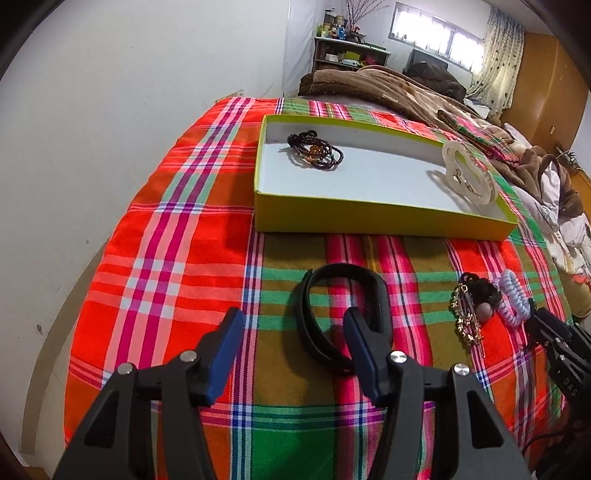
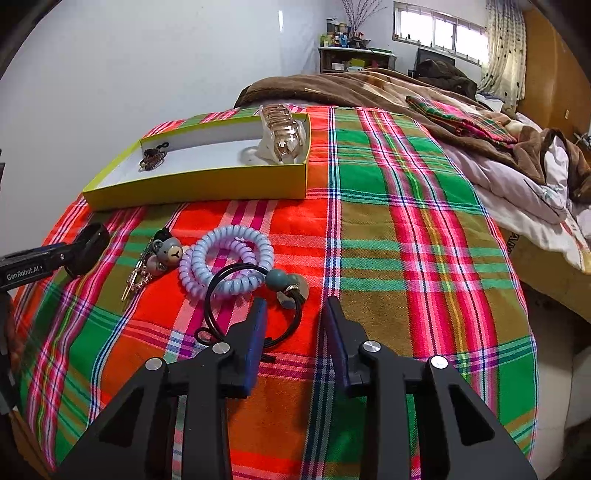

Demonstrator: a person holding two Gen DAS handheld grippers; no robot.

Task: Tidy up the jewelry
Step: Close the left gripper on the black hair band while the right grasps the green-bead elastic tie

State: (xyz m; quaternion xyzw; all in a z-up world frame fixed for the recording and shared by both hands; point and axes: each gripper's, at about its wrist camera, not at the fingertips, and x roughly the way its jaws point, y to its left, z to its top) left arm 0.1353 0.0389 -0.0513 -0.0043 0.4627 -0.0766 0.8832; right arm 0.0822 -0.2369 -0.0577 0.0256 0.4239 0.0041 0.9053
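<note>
A bright plaid cloth [image 2: 406, 221] spreads beneath and ahead of the gripper. Beyond it, ahead and to the right, a brown blanket [image 2: 369, 92] lies rumpled with white bedding [image 2: 517, 192] beside it. Far ahead stand a cluttered shelf [image 2: 351, 55], a window [image 2: 436, 29] and a patterned curtain [image 2: 504, 48]

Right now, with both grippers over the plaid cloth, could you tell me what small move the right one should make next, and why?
Probably ease the right gripper slightly down and close on the black hair tie. Its loop already passes between the open pads, nothing is gripped yet, and the yellow box beyond holds only the bead bracelet and hair claw.
</note>
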